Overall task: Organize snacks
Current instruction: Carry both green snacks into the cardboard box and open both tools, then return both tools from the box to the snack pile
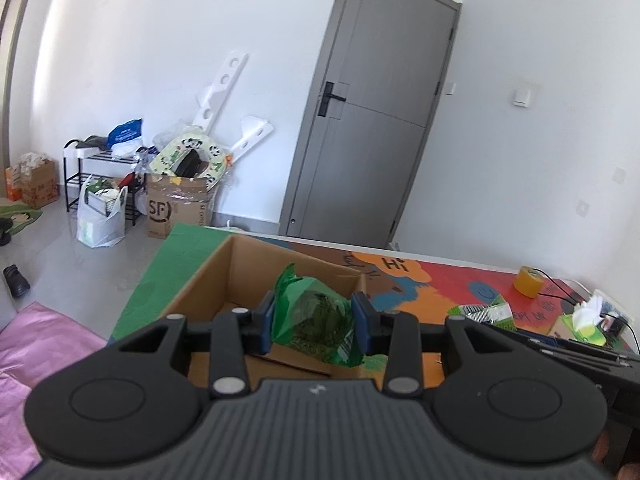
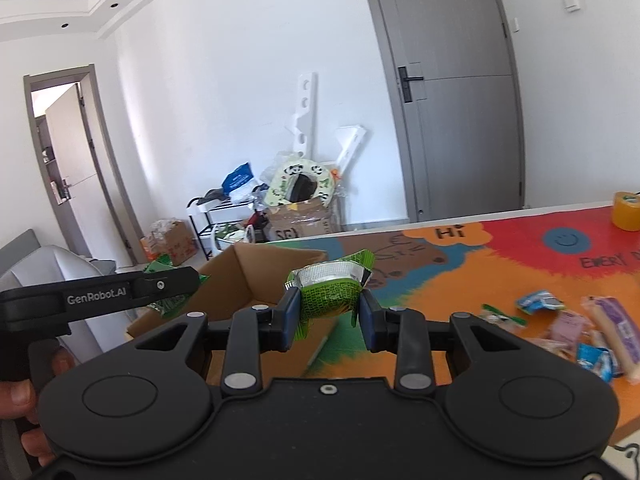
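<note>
Both claws carry a snack, and both are held near the open cardboard box (image 1: 256, 280), which stands on the desk (image 2: 460, 280) with its bright printed mat. The left claw (image 1: 316, 320) is clamped on a green snack bag (image 1: 316, 316), one blue pad on each side of it, and the bag hangs over the inside of the box. The bag looks thin and crinkly, with dark loose content that shows through the film, so I judge it light, soft and easy to crush; a hold across the middle, as now, seems right, but the smooth film may slip if the pressure is weak. The right claw (image 2: 330, 312) is closed on a small green packet (image 2: 332, 292) with a shiny silver top. It sits above the near edge of the box and has not yet gone in. This packet looks a little firmer, like a small sealed cup in a wrapper, and also light. The pads press its sides below the silver top, which I think is a good place, because the loose flaps of the wrapper give no firm hold. Now the count: one box, two claws, and two snacks held. A loose group of snacks (image 2: 580, 336) lies on the desk at the right. I count about six there, in blue, purple, pink and green wrappers, but they overlap and blur, so the number is not sure. There is one roll of yellow tape (image 2: 628, 210) at the far edge of the desk, and one tissue pack (image 1: 586, 322).
</note>
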Demonstrator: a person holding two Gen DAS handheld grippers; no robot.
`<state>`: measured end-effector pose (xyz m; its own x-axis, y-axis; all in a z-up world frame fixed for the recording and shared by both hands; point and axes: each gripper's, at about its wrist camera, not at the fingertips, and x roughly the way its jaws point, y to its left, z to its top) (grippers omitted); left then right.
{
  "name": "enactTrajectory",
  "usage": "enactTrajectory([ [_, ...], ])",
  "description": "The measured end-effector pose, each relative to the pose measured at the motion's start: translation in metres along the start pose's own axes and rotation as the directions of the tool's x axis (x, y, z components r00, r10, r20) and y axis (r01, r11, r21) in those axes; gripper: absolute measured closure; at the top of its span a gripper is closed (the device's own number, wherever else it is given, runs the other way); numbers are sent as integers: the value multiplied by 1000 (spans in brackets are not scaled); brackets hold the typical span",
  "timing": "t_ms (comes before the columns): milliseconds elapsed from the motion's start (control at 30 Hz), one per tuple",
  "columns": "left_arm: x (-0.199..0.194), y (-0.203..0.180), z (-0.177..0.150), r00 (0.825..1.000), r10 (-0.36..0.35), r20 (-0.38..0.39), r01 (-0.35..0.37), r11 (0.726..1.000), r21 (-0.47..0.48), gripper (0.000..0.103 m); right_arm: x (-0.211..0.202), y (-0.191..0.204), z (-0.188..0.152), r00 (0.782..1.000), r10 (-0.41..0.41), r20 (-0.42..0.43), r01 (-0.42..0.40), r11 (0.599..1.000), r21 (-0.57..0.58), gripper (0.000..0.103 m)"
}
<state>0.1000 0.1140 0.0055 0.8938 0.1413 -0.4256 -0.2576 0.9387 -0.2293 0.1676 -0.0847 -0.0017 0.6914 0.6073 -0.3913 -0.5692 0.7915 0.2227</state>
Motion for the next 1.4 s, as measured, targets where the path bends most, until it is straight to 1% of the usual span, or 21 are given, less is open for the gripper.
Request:
enactTrajectory([
  [233, 16, 21, -1, 999, 26, -31, -27, 999, -28, 65, 24, 21, 4, 999, 46, -25, -46, 999, 11, 71],
  [300, 20, 27, -2, 998, 43, -40, -44, 998, -36, 65, 33, 26, 5, 998, 57, -34, -57, 998, 9, 71],
  [400, 18, 35, 0, 998, 63, -31, -64, 997, -39, 53, 41, 35, 5, 997, 69, -45, -68, 998, 14, 71],
  [433, 17, 39, 1, 997, 70, -27, -71, 996, -49, 43, 43, 37, 5, 996, 75, -49, -74, 997, 18, 71],
  [467, 15, 42, 1, 997, 77, -24, -78, 995, -59, 38, 46, 39, 5, 995, 83, -53, -82, 996, 20, 71],
  [600, 3, 49, 1, 995, 100, -3, -100, 993, -63, 37, 55, 47, 5, 993, 101, -67, -100, 995, 27, 71],
  [767, -8, 62, 0, 992, 129, 1, -128, 988, -88, 28, 62, 53, 5, 988, 135, -78, -131, 990, 50, 70],
  [833, -9, 65, -1, 991, 137, -1, -137, 987, -88, 25, 63, 57, 5, 986, 149, -77, -145, 988, 50, 67],
  [867, -9, 66, -2, 990, 140, -8, -140, 986, -89, 23, 63, 56, 5, 984, 157, -79, -153, 987, 54, 62],
  [900, -8, 66, -3, 990, 143, -15, -143, 985, -91, 22, 61, 56, 5, 985, 157, -75, -153, 986, 60, 53],
  [933, -7, 66, -4, 989, 145, -26, -147, 985, -92, 20, 60, 54, 4, 986, 151, -71, -146, 987, 64, 47],
  [967, -6, 65, -5, 989, 145, -37, -147, 985, -91, 19, 58, 52, 4, 988, 138, -67, -133, 989, 67, 40],
  [1000, -5, 64, -5, 989, 143, -45, -147, 985, -92, 19, 54, 50, 3, 991, 123, -59, -119, 990, 69, 35],
  [1033, -5, 64, -6, 989, 141, -51, -145, 985, -97, 19, 51, 47, 3, 992, 111, -54, -107, 992, 71, 33],
  [1067, -4, 63, -7, 989, 138, -56, -144, 984, -102, 18, 47, 44, 2, 994, 100, -51, -96, 993, 73, 29],
  [1100, -4, 61, -8, 988, 138, -62, -144, 984, -107, 17, 43, 40, 2, 995, 87, -50, -82, 994, 78, 22],
  [1167, -5, 58, -10, 988, 138, -69, -145, 983, -114, 16, 36, 33, -1, 997, 58, -48, -53, 995, 89, 13],
  [1300, -4, 43, -13, 990, 116, -81, -124, 987, -98, 12, 20, 17, -7, 999, 13, -40, -9, 994, 107, 0],
  [1400, -7, 32, -15, 992, 104, -75, -110, 990, -89, 6, 9, 4, -10, 999, -12, -32, 16, 992, 126, 0],
])
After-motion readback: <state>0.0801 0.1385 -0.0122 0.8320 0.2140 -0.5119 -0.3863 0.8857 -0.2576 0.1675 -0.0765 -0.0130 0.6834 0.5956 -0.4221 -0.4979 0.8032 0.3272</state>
